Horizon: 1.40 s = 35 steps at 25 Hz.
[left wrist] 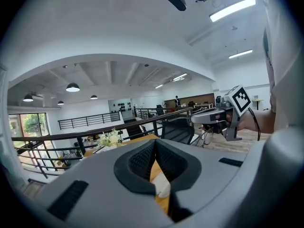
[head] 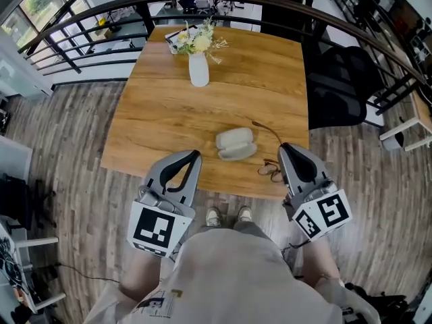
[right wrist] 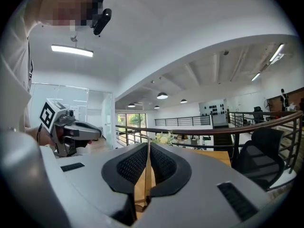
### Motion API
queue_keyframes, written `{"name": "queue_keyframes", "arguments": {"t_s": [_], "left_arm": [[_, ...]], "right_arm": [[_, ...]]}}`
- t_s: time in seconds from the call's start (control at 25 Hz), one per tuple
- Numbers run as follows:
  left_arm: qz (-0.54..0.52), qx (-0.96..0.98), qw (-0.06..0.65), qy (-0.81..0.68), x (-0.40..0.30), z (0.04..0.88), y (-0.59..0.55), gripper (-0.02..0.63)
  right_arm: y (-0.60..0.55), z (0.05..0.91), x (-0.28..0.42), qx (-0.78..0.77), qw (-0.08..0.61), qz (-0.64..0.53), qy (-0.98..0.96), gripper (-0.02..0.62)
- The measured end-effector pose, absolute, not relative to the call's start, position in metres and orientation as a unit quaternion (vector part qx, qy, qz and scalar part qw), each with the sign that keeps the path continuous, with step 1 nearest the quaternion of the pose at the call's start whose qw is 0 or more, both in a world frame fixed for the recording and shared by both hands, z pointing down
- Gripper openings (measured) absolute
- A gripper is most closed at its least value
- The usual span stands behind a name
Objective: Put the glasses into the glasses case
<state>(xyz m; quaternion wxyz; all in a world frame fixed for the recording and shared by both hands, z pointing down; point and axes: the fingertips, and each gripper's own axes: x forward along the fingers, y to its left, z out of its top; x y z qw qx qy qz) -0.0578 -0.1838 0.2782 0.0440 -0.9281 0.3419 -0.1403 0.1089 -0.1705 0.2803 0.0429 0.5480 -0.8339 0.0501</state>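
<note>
1. your head camera looks steeply down from well above the counter (head: 169,113). it takes in the whole top, with the left hand-held gripper (head: 194,155) and right hand-held gripper (head: 285,147) over the near edge.
2. the left gripper view rides low on its hand-held gripper, close behind the jaws. it looks almost level across the counter towards the railing (left wrist: 95,128).
3. the right gripper view sits the same way on yours and faces the same far side.
4. all three views share the vase of flowers (head: 198,69). each gripper view also catches the other hand-held gripper off to one side.
</note>
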Motion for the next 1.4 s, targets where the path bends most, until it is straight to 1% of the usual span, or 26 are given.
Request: {"name": "queue_keyframes", "arguments": {"t_s": [0.04, 0.16, 0.32, 0.48, 0.68, 0.84, 0.92, 1.12, 1.4], "left_arm": [[-0.143, -0.928, 0.044, 0.342, -0.056, 0.282, -0.184, 0.017], [-0.155, -0.923, 0.016, 0.351, -0.050, 0.294, -0.188, 0.017], [-0.167, -0.924, 0.009, 0.345, -0.044, 0.320, -0.201, 0.017], [-0.185, -0.920, -0.013, 0.346, -0.040, 0.346, -0.219, 0.017], [-0.204, -0.914, -0.034, 0.349, -0.041, 0.369, -0.241, 0.017], [-0.214, -0.908, -0.064, 0.353, -0.046, 0.393, -0.255, 0.017], [-0.214, -0.905, -0.081, 0.359, -0.048, 0.406, -0.264, 0.017], [-0.188, -0.890, -0.116, 0.398, -0.060, 0.431, -0.285, 0.017], [-0.206, -0.883, -0.149, 0.395, -0.058, 0.468, -0.295, 0.017]], "right_arm": [[-0.173, 0.284, 0.110, 0.543, 0.044, 0.054, -0.837, 0.041], [-0.186, 0.299, 0.112, 0.528, 0.050, 0.067, -0.845, 0.041], [-0.210, 0.321, 0.113, 0.508, 0.062, 0.081, -0.855, 0.041], [-0.239, 0.344, 0.109, 0.488, 0.067, 0.096, -0.865, 0.041], [-0.272, 0.374, 0.098, 0.462, 0.092, 0.109, -0.875, 0.041], [-0.295, 0.404, 0.084, 0.437, 0.112, 0.130, -0.883, 0.041], [-0.306, 0.424, 0.077, 0.419, 0.112, 0.145, -0.889, 0.041], [-0.324, 0.472, 0.063, 0.371, 0.088, 0.183, -0.906, 0.041], [-0.334, 0.527, 0.055, 0.340, 0.109, 0.191, -0.914, 0.041]]}}
